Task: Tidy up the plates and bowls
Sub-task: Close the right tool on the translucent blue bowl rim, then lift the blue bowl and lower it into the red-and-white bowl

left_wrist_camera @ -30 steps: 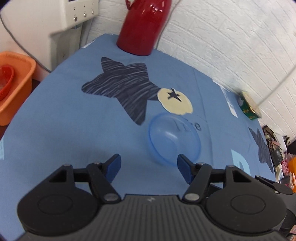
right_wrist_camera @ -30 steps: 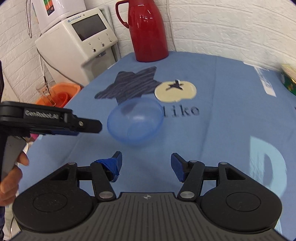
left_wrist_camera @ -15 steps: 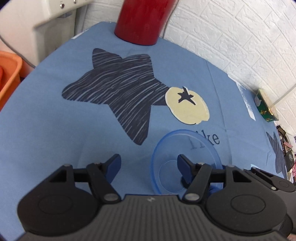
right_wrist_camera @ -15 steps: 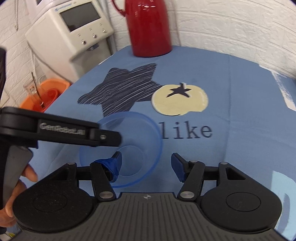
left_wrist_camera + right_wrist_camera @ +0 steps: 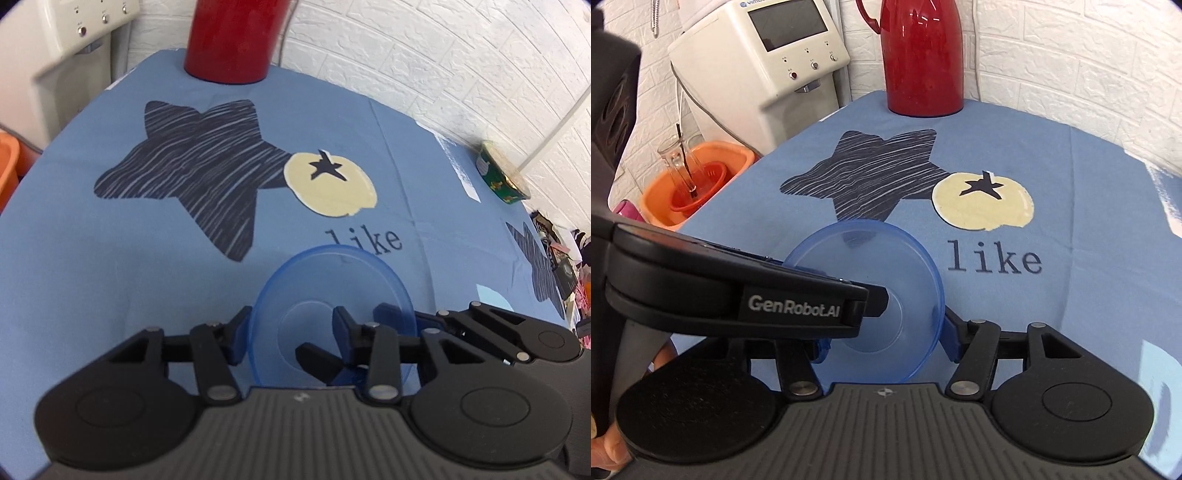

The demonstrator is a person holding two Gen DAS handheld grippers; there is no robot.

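While the blue bowl [image 5: 866,295] is straddled by both open claws, left claw [image 5: 290,330] and right claw [image 5: 886,341], its rim should be pinched squarely before it is lifted off the counter [image 5: 1071,221].

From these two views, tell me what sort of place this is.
Probably a home kitchen or dining corner. A red thermos jug stands on a table under a blue printed cloth, a white countertop water dispenser sits beside it, and an orange basin holds a glass.
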